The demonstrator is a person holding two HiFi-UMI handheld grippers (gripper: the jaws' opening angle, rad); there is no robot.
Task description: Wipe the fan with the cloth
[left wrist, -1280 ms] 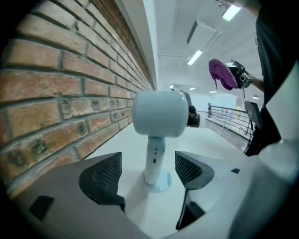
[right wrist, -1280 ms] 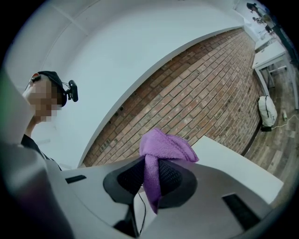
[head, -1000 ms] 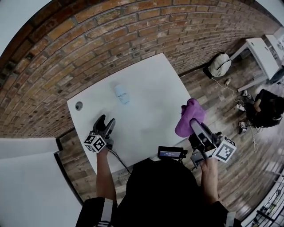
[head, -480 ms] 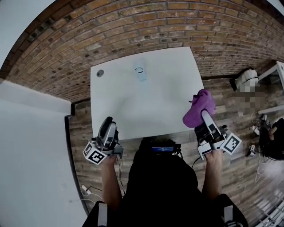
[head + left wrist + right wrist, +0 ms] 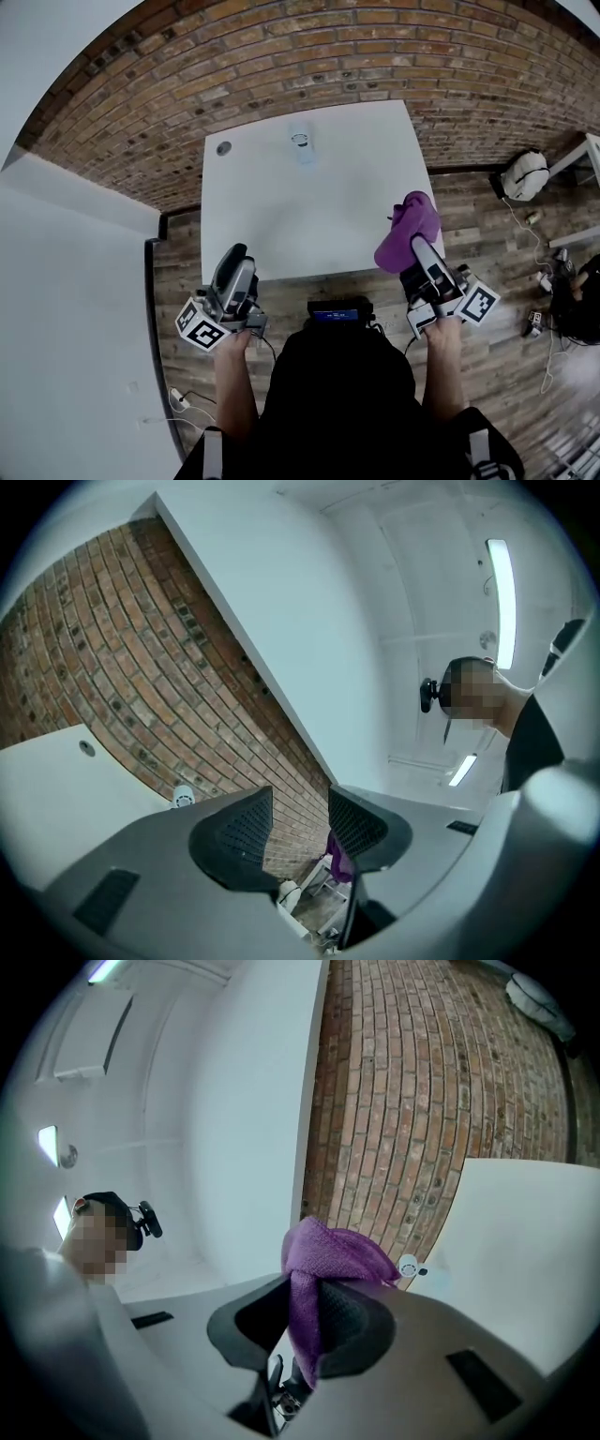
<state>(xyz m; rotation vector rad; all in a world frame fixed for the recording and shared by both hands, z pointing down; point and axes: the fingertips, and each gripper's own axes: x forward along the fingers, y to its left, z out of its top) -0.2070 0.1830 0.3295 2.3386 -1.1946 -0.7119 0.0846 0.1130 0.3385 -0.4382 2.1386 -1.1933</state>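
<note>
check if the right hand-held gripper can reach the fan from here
Probably yes: only bare table lies between the right hand-held gripper, shut on the cloth, and the fan at the far edge, though it looks a long stretch.

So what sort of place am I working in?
Probably an indoor lab or office workroom: a white table set against a brick wall, a wood-plank floor, and a bag left on it at right.
</note>
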